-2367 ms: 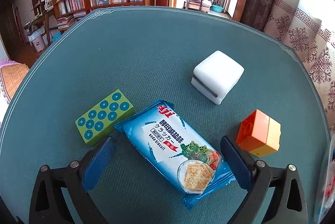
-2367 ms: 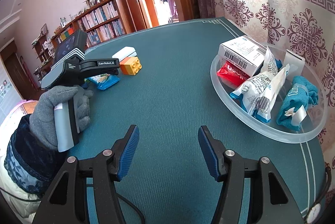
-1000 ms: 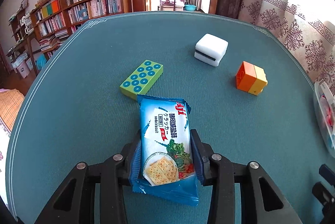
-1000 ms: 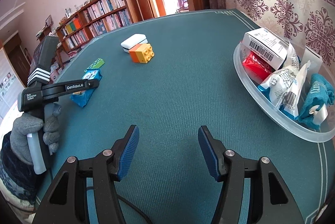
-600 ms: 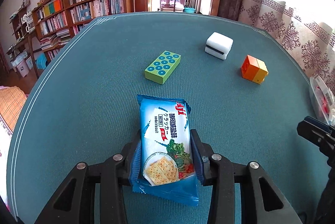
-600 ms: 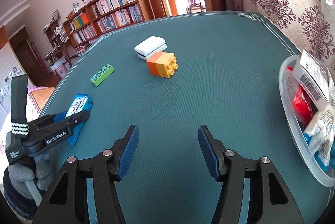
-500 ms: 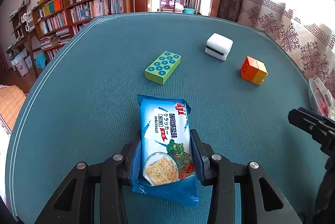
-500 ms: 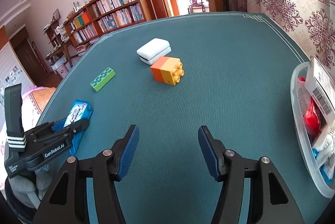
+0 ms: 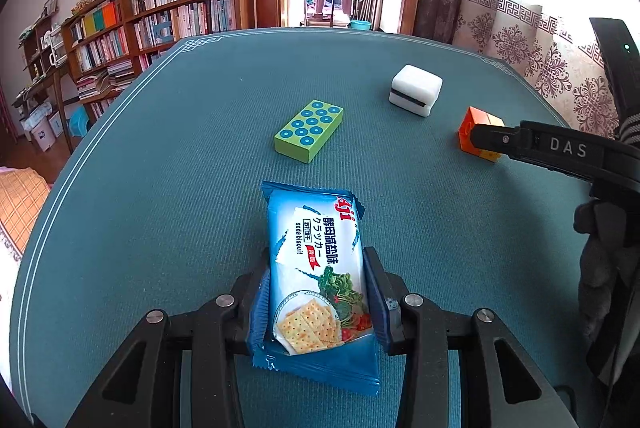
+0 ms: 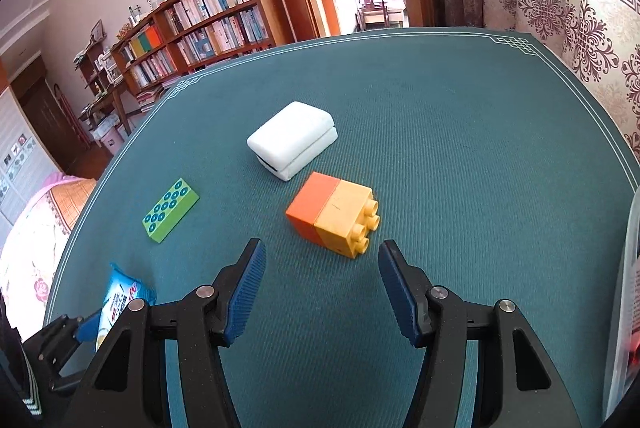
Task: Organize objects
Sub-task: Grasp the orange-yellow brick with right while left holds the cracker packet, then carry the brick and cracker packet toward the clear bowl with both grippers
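While the left gripper stays clamped on the cracker packet, lifted from the table, the right gripper has swung over, jaws apart. Now the toy block lies at its 12 o'clock, so I think it is the next pick.

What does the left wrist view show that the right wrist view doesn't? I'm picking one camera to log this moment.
Only the left wrist view shows the left tongs shut on the cracker packet, with its printed front readable. Only the right wrist view shows the right tongs open and empty just short of the orange-yellow brick, its studs facing them. Both show the green dotted block, the white case, the brick, the packet and the teal tabletop.
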The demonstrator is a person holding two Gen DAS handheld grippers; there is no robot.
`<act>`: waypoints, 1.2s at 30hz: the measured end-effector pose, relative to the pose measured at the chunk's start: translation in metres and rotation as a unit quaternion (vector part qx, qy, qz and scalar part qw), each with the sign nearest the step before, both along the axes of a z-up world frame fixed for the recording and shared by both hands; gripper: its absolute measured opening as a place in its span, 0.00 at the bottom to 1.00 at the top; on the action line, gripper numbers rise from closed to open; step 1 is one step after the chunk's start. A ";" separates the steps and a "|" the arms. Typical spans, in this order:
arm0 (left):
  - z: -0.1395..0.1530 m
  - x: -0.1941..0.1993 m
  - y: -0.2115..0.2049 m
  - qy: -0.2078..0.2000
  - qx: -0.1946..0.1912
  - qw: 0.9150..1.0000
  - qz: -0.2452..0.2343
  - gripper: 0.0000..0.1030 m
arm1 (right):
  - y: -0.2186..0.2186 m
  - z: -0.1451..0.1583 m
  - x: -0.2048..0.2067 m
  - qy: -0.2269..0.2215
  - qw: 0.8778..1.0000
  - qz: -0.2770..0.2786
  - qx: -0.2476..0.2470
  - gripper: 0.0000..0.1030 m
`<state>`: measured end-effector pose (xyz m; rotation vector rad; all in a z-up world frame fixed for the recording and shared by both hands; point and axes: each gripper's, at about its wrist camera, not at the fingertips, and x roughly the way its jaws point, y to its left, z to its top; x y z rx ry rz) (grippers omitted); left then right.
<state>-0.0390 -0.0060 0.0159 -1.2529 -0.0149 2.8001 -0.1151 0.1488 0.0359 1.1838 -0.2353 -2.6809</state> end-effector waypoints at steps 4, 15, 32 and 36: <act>0.000 0.000 0.000 0.000 0.001 1.000 -0.001 0.43 | -0.008 -0.001 -0.012 0.003 1.000 -0.003 0.009 0.58; 0.000 0.000 0.001 0.000 0.000 1.000 0.000 0.43 | -0.015 -0.010 -0.026 0.009 0.998 -0.018 0.059 0.48; 0.000 -0.004 0.007 0.000 0.005 1.000 -0.010 0.43 | -0.002 -0.006 0.027 0.013 0.999 -0.007 0.037 0.42; 0.001 -0.003 0.007 0.004 0.014 1.000 -0.019 0.42 | 0.006 -0.005 0.046 0.015 0.999 -0.006 0.028 0.43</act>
